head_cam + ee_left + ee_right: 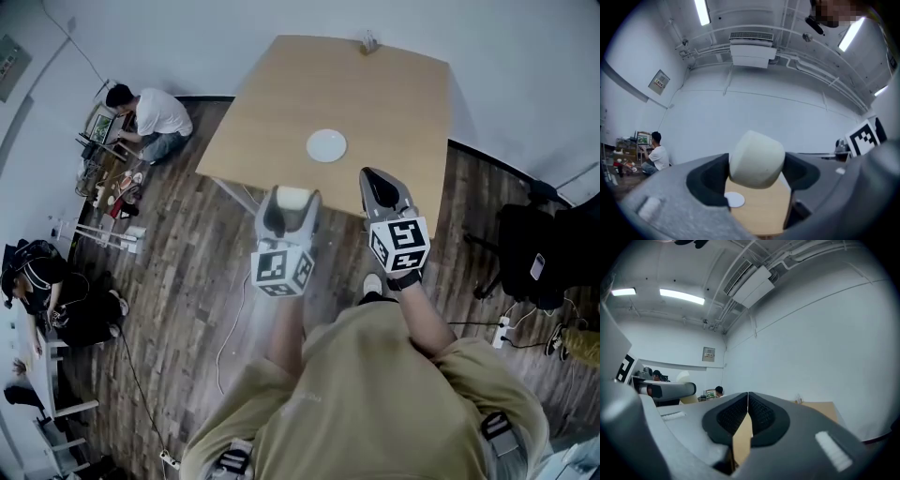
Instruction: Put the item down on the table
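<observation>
My left gripper (293,202) is shut on a cream-white rounded cup-like item (756,159), held between its dark pads above the near edge of the wooden table (281,112). The same item (292,198) shows at the jaw tips in the head view. A white round plate (326,145) lies on the table ahead; the plate (736,200) shows small below the item in the left gripper view. My right gripper (378,185) is shut with nothing in it, its pads (761,416) pressed together, hovering over the table's near right part.
A small object (368,41) stands at the table's far edge. A black chair (534,253) is on the right. A person in a white shirt (155,117) sits on the floor at the left, another person (47,286) at a desk lower left. Cables run across the wooden floor.
</observation>
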